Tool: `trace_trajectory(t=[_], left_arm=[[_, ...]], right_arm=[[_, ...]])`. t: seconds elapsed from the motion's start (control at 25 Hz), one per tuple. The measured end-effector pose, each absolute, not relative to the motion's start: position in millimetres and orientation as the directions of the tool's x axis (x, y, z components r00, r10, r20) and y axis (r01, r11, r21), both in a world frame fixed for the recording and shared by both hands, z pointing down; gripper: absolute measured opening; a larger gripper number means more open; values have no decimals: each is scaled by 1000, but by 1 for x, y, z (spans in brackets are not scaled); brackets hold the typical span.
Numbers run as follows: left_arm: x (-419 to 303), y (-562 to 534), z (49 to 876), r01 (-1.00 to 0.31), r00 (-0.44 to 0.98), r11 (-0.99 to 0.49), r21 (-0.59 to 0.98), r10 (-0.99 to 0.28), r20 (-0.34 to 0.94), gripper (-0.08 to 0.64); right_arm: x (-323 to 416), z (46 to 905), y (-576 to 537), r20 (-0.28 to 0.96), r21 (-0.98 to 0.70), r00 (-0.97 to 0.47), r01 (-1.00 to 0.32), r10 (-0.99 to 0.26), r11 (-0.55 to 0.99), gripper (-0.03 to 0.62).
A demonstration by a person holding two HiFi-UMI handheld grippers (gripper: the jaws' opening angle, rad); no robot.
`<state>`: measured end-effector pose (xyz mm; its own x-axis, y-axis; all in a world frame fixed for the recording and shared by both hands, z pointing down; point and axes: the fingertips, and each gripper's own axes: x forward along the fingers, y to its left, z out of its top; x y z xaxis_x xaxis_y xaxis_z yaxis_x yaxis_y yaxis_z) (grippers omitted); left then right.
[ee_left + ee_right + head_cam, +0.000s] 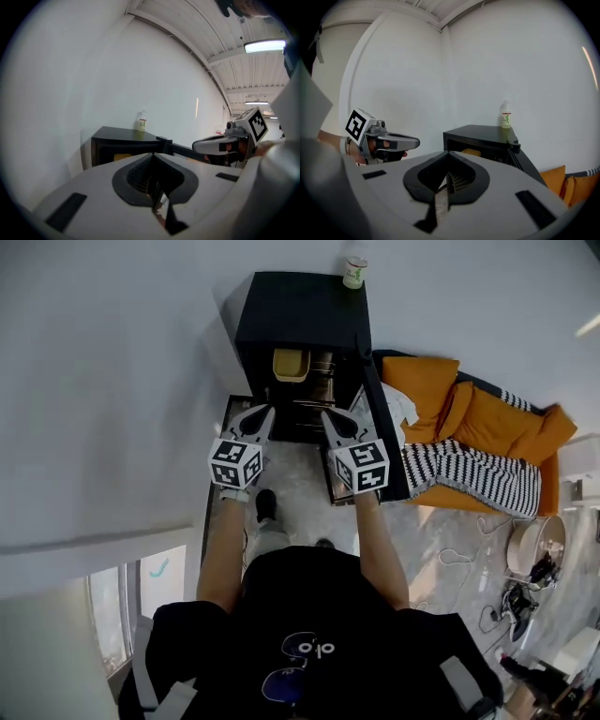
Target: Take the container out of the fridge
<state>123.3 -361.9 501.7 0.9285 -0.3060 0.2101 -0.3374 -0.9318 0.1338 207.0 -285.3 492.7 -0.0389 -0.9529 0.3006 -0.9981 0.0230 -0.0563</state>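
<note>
A black mini fridge (300, 310) stands against the white wall, its door (382, 442) swung open to the right. On its upper shelf sits a yellow container (292, 364), which also shows in the left gripper view as the yellow container (123, 157) and in the right gripper view as the yellow container (471, 152). My left gripper (265, 412) and right gripper (328, 416) hover side by side just in front of the fridge opening. Both are shut and empty. The left gripper (155, 190) and the right gripper (446, 180) each show their jaws pressed together.
A small bottle (354, 272) stands on the fridge top. An orange couch (487, 423) with a striped blanket (469, 474) lies right of the open door. Cables and a round device (530, 545) are on the floor at the right. The person's shoe (266, 504) is below the grippers.
</note>
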Motion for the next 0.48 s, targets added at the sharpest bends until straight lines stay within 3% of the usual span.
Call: trace_trajectory(t=[0.48], left_arm=[[139, -406, 531, -246, 948, -960, 132, -210, 239, 8]], right_arm=[[229, 521, -324, 326, -49, 43, -997, -944, -63, 8]])
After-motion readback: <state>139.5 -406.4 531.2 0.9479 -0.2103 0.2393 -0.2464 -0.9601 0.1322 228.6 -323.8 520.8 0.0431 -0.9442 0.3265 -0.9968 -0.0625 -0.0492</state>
